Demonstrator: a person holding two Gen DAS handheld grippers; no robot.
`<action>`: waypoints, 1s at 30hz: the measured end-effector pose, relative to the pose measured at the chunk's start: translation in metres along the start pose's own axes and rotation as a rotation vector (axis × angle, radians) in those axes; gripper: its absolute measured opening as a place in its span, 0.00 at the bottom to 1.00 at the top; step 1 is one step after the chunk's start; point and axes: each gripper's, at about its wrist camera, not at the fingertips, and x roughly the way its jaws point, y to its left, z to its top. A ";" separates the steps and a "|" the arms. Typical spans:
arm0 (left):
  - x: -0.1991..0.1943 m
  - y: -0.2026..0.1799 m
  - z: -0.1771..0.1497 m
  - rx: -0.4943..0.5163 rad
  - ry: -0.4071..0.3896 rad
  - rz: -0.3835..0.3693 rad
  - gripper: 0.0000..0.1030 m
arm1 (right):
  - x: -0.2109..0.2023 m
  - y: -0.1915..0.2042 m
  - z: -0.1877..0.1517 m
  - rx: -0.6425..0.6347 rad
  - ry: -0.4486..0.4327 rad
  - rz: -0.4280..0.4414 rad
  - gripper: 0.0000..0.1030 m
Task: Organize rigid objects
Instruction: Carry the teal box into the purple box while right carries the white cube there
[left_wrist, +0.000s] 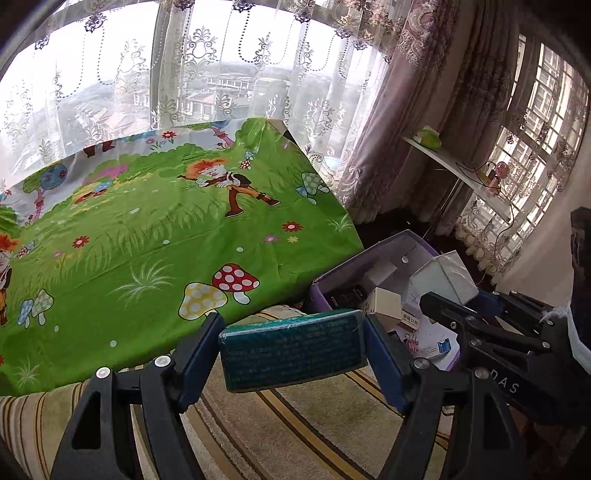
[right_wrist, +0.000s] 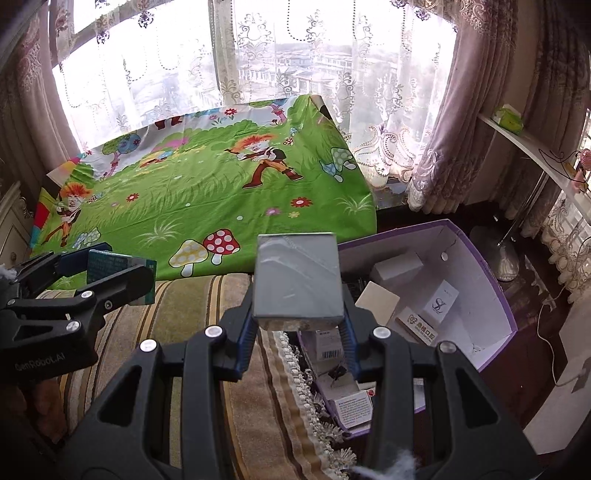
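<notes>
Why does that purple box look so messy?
The purple box holds small boxes lying tilted at different angles with papers loose underneath. Each gripper holds one box: left a teal box, right a grey box.

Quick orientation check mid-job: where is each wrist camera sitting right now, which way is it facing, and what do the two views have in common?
Left wrist: sits behind the left gripper, looking down past its teal box to the green tablecloth and window; the right gripper shows at the right edge.
Right wrist: sits behind the right gripper, clamped on a grey box, facing the same table and window; the left gripper shows at left.
Shared: tablecloth, lace curtains, striped cover, purple box of small cartons.
</notes>
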 end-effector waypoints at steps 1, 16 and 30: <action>0.002 -0.005 0.000 0.009 0.007 -0.010 0.74 | -0.001 -0.006 -0.001 0.012 0.000 -0.006 0.43; 0.036 -0.060 0.011 0.051 0.062 -0.152 0.74 | -0.008 -0.078 -0.008 0.140 -0.029 -0.118 0.43; 0.056 -0.052 0.006 -0.025 0.160 -0.227 0.81 | -0.021 -0.085 -0.005 0.146 -0.065 -0.193 0.65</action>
